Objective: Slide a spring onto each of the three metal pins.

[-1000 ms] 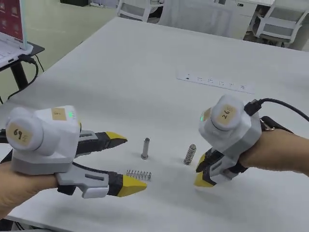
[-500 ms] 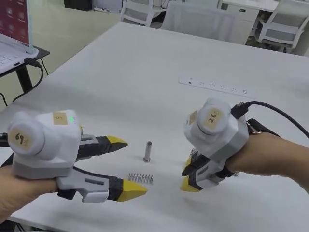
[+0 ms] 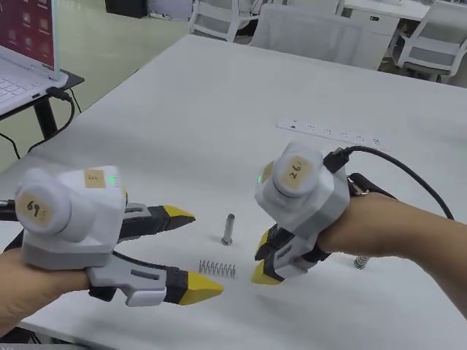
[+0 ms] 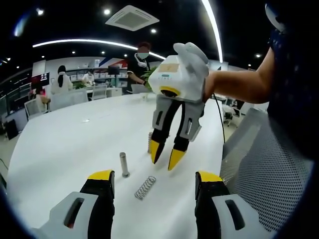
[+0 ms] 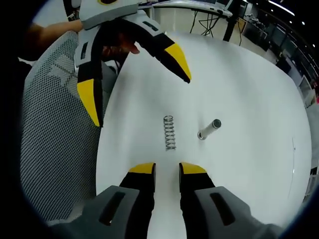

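One bare pin (image 3: 229, 228) stood near the surface's (image 3: 219, 109) front edge, a loose spring (image 3: 218, 268) lying beside it. An upright spring (image 4: 149, 142) near my right tool (image 3: 260, 262) looked already fitted. Both tools hung empty: right narrowly parted, left tool (image 3: 204, 250) wide.

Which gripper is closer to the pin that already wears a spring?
Right. The sprung pin stands just behind the right gripper, by the wrist; the left gripper sits farther off, across the loose spring.
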### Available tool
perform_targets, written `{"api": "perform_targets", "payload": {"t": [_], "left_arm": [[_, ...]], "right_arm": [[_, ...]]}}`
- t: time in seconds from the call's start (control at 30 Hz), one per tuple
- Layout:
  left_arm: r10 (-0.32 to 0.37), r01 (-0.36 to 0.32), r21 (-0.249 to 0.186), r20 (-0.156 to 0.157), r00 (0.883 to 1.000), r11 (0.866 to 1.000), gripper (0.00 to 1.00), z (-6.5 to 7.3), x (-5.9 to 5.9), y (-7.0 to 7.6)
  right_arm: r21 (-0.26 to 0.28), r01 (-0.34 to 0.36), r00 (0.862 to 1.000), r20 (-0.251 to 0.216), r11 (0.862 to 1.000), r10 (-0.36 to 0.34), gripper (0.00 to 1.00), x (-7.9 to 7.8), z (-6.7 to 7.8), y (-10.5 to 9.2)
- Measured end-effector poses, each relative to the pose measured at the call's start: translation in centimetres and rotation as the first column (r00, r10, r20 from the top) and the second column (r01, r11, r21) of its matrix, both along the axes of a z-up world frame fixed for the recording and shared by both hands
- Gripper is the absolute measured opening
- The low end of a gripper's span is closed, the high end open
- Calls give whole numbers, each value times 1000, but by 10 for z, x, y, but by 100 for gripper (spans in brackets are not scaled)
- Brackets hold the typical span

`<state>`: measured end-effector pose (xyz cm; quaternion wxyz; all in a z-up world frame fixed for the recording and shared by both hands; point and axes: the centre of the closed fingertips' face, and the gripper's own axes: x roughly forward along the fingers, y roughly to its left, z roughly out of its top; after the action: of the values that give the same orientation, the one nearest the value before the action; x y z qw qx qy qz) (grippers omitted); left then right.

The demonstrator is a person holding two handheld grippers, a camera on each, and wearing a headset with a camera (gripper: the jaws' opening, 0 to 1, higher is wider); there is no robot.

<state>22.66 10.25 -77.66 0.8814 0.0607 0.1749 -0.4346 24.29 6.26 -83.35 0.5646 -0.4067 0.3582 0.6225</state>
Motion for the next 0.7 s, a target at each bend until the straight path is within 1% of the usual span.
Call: {"api": "perform_targets", "payload": {"t": [0.2,0.7], "left_arm": [[6,-6,-1,-1,1000,1000,61,0,-1,2],[6,-6,1,-10,1000,1000,61,-3,-3,3]], "right_arm": [[-1,-16,1000,0,1000,16,17,2,-4,11],[-18,-40,999,-8,999,40,16,1,-19,24]]}}
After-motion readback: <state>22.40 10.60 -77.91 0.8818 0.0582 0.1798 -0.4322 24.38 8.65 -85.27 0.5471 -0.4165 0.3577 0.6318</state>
